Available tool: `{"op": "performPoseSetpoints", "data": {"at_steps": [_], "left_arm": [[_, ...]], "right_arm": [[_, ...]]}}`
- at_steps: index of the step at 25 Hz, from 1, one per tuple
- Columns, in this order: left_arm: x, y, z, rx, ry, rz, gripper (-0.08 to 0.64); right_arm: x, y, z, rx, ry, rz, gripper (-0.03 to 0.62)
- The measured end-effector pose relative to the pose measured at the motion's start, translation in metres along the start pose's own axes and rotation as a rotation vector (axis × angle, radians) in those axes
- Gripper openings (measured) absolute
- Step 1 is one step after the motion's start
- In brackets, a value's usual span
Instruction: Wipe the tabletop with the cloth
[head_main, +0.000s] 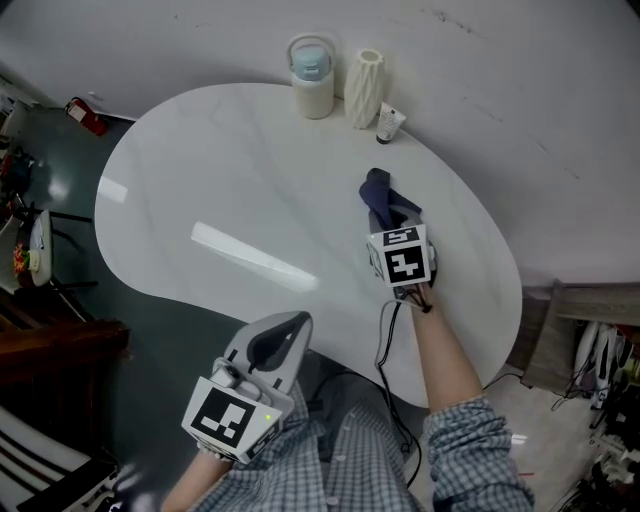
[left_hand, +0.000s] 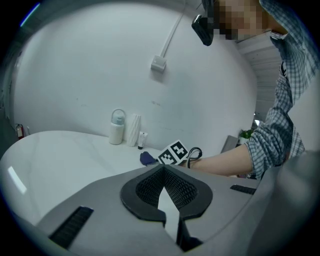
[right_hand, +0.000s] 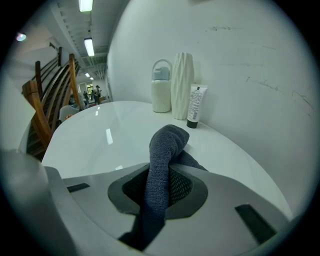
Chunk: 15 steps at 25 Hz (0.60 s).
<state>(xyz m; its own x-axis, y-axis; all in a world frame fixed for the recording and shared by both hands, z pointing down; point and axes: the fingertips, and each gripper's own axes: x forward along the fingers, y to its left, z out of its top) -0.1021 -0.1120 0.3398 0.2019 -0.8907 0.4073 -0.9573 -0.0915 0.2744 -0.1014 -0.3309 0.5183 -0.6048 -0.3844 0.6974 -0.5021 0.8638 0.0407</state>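
Right gripper view is showing the dark blue knitted cloth (right_hand: 167, 145) being clamped between the jaws of the right gripper (right_hand: 162, 187). Its free end is lying on the white rounded tabletop (right_hand: 100, 145), near the ribbed white vase (right_hand: 182, 85). A cream handled bottle (right_hand: 161, 90) and a small white tube (right_hand: 194, 106) are flanking that vase. The left gripper (left_hand: 163, 172) is hovering well apart from the vase, its jaws pressed together and empty.
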Motion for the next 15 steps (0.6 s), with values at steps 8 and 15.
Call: {"op": "performPoseSetpoints", "data": {"at_steps": [8, 15], "left_arm": [[0.001, 0.006, 0.001, -0.008, 0.004, 0.006, 0.005], [-0.004, 0.018, 0.0, 0.0, 0.015, 0.017, 0.005]], "right_arm": [[0.023, -0.047, 0.022, 0.075, 0.002, -0.085, 0.052], [0.033, -0.085, 0.033, 0.091, 0.007, -0.183, 0.052]]}}
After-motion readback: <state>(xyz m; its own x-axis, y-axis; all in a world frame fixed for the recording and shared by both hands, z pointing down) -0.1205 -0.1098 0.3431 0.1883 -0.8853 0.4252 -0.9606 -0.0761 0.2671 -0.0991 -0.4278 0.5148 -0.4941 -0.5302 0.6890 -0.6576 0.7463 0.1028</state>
